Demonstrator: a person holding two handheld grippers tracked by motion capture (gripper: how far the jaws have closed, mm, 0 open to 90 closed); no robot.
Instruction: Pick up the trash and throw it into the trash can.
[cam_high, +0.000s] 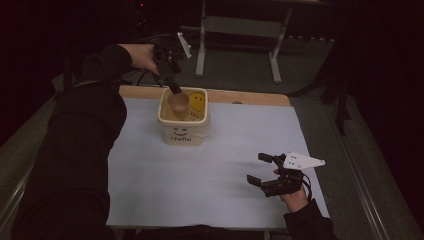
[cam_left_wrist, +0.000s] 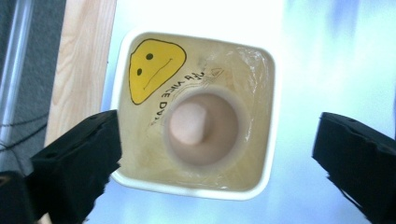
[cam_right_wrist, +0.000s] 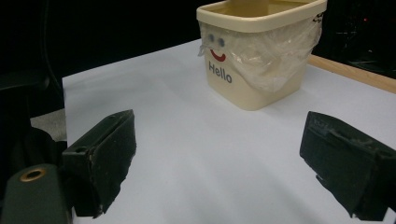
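Observation:
A cream square bin (cam_high: 182, 134) with "Hello" and a face on its front stands at the back of the white sheet (cam_high: 200, 175). It has a clear plastic liner and a yellow smiley sticker (cam_left_wrist: 152, 65) inside. A small brownish paper cup (cam_left_wrist: 203, 128) sits mouth-up inside the bin (cam_left_wrist: 270, 116). My left gripper (cam_high: 172, 87) hangs straight above it, and in the left gripper view (cam_left_wrist: 217, 140) its jaws stand wide open, clear of the cup. My right gripper (cam_high: 260, 169) rests low at the front right, open and empty, facing the bin (cam_right_wrist: 252, 14).
A wooden table edge (cam_high: 240, 95) runs behind the bin. Beyond it stand metal frame legs (cam_high: 201, 45) on a dark floor. A dark sleeve (cam_high: 75, 150) lies along the table's left side. The sheet's right edge (cam_high: 312, 165) is close to my right gripper.

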